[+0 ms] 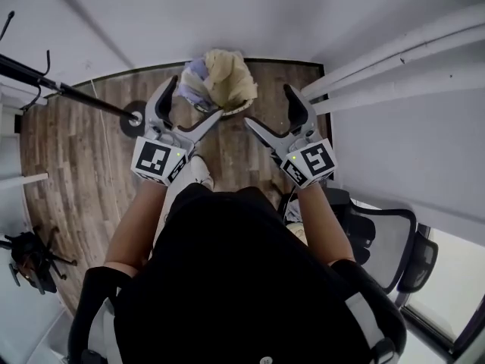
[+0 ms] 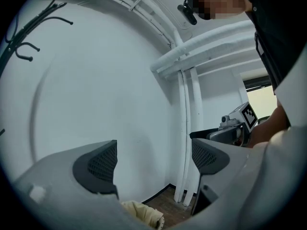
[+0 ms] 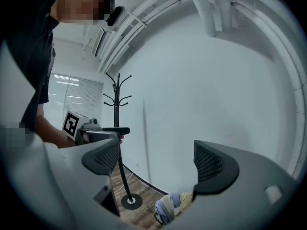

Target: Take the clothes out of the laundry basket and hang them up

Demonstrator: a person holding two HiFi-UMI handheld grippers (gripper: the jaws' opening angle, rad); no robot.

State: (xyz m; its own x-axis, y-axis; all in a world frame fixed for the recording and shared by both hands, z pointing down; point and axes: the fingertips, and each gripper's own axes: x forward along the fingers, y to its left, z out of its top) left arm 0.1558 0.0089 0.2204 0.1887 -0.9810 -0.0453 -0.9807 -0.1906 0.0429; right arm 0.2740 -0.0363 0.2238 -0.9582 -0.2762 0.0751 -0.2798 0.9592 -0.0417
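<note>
Outstretched forearms hold left tool (image 1: 195,98) and right tool (image 1: 267,105) level, both spread empty, toward the laundry basket (image 1: 241,108).

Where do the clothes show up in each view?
Head view: clothes at top centre, against the wall.
Left gripper view: at the bottom edge, low between the jaws; only a cream bit shows.
Right gripper view: bottom centre, low between the jaws.
Shared landmark: coat rack, left of the clothes; base in the head view, whole stand in the right gripper view, hooks at top left in the left gripper view.
</note>
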